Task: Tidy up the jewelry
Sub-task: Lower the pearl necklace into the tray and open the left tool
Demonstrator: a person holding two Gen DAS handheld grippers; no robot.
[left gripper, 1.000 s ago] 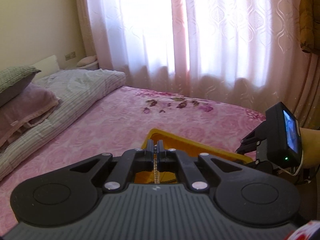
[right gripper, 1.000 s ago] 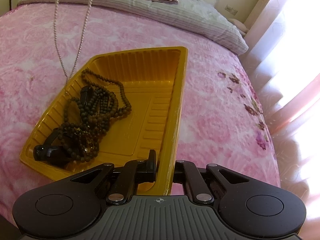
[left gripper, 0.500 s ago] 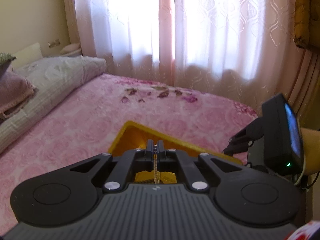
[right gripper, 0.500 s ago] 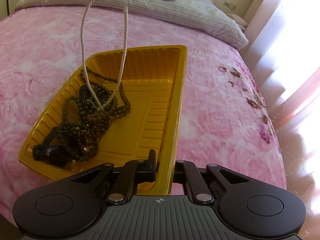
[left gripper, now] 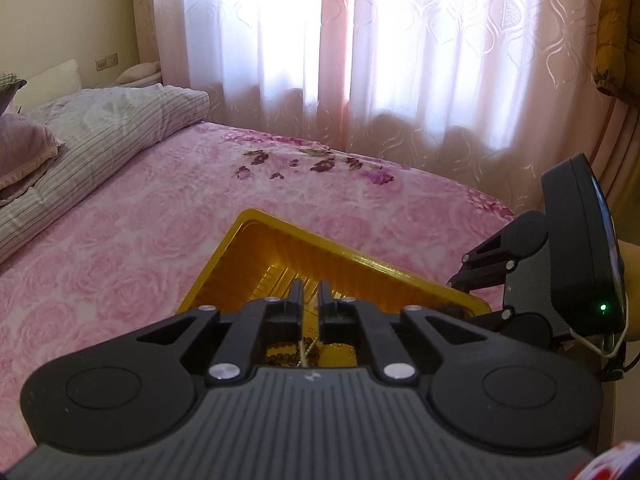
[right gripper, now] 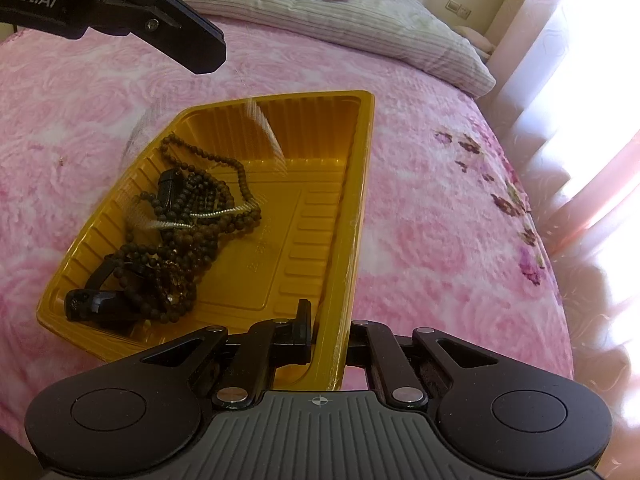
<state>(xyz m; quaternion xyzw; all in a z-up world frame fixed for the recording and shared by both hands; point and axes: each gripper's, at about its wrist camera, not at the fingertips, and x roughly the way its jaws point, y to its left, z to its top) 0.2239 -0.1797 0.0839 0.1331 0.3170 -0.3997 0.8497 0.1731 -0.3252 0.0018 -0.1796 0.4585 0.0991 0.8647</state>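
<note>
A yellow plastic tray (right gripper: 320, 200) lies on the pink bed. It holds a heap of dark bead necklaces (right gripper: 188, 232) and a black clip. A pale chain necklace (right gripper: 208, 214), blurred, is dropping onto the beads. My left gripper (left gripper: 310, 300) hovers above the tray (left gripper: 280, 248) with its jaws slightly apart and nothing between them; it also shows in the right wrist view (right gripper: 200, 56). My right gripper (right gripper: 326, 328) is shut on the tray's near right rim.
The pink floral blanket (left gripper: 160, 220) covers the bed. A striped quilt (left gripper: 100, 140) and pillows lie at the head end. Sheer curtains (left gripper: 400, 60) hang behind the bed. The right gripper's body (left gripper: 560, 272) stands right of the tray.
My left gripper lowered over the tray and opened, letting go of the pale chain, which now falls onto the beads. My right gripper has kept its hold on the rim.
</note>
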